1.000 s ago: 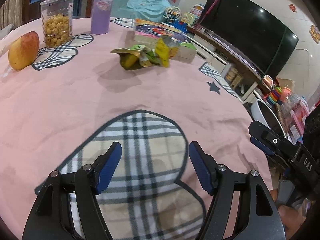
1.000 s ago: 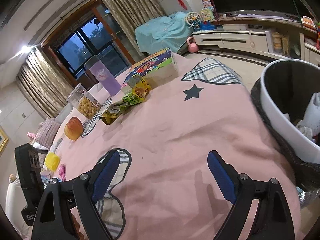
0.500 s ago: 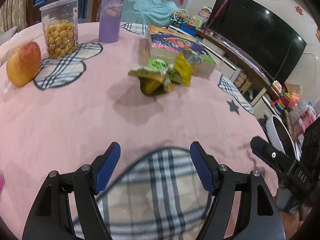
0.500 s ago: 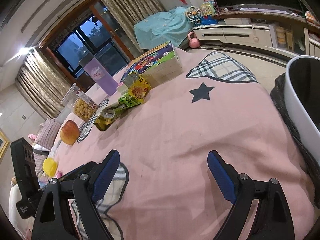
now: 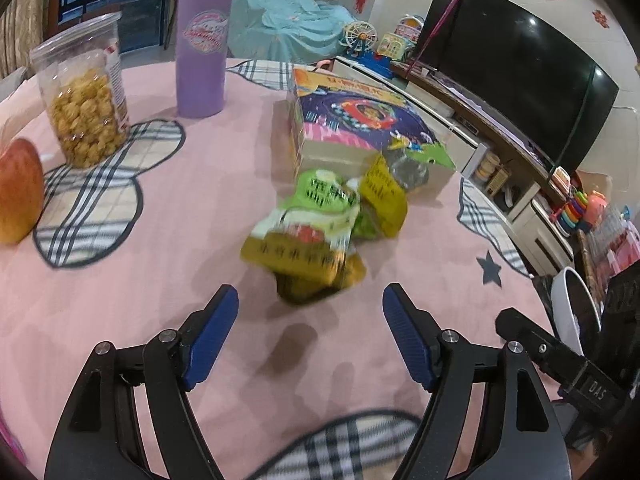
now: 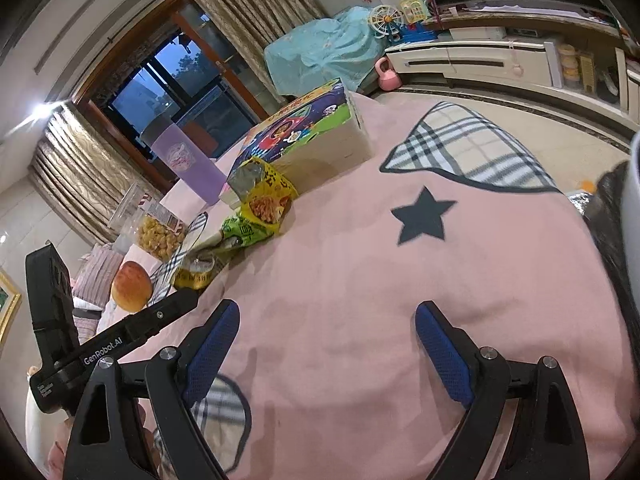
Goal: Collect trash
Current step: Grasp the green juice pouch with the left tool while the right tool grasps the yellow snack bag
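Empty snack wrappers lie in a heap on the pink tablecloth: a green and yellow bag [image 5: 308,236] in front and a yellow bag [image 5: 382,196] behind it, leaning against a colourful box [image 5: 360,128]. In the right wrist view the yellow bag [image 6: 266,196] and the green one [image 6: 240,232] lie far ahead to the left. My left gripper [image 5: 310,336] is open, just short of the green bag. My right gripper [image 6: 326,344] is open and empty over bare cloth. A white trash bin [image 5: 576,312] stands at the table's right edge.
A purple tumbler [image 5: 202,40], a clear jar of snacks [image 5: 86,92] and an apple [image 5: 18,192] stand at the back left. The bin's rim [image 6: 632,216] shows at the right edge of the right wrist view. A TV and toy shelves lie beyond the table.
My left gripper has moved forward across the table, so the wrappers are now close in front of it. My right gripper has also moved forward and left, away from the bin.
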`<state>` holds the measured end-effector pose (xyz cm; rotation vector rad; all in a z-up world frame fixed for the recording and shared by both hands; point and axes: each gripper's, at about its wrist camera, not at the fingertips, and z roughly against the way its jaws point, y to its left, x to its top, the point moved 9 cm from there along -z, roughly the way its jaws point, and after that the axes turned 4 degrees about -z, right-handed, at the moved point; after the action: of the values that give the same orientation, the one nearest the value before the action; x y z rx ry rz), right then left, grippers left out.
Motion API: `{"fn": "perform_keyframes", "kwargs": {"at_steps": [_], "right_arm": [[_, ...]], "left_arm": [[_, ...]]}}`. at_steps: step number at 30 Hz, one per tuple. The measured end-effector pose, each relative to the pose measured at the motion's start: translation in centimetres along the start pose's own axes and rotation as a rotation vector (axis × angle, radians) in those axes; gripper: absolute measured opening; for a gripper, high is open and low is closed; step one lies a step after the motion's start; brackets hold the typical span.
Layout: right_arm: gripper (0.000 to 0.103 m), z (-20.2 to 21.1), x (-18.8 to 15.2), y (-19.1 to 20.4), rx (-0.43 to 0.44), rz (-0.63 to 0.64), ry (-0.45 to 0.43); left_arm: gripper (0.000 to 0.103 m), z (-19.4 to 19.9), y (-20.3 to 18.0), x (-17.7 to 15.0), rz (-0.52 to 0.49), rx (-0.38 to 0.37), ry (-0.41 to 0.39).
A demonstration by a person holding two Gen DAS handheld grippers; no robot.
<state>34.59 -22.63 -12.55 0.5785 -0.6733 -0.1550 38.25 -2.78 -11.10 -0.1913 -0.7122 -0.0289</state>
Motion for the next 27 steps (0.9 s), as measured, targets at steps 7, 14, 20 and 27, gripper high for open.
{"fn": "perform_keyframes", "kwargs": {"at_steps": [7, 14, 20, 27], "right_arm": [[0.091, -2.0, 1.6, 0.5, 0.016, -0.007, 0.008], [0.091, -3.7, 2.5, 1.6, 0.036, 0.016, 0.018], [0.091, -5.1, 3.2, 2.6, 0.039, 0.036, 0.019], [0.091, -6.3, 4.5, 2.1, 0.007, 0.010, -0.001]], "left_arm": [[0.071, -2.1, 0.4, 1.2, -0.018, 0.006, -0.012], [0.037, -2.7, 1.0, 0.4, -0.007, -0.029, 0.000], [0.036, -0.7, 2.8, -1.1, 0.051, -0.013, -0.007], [0.036, 1.8, 3.3, -4.9, 0.147, -0.023, -0.006]]}}
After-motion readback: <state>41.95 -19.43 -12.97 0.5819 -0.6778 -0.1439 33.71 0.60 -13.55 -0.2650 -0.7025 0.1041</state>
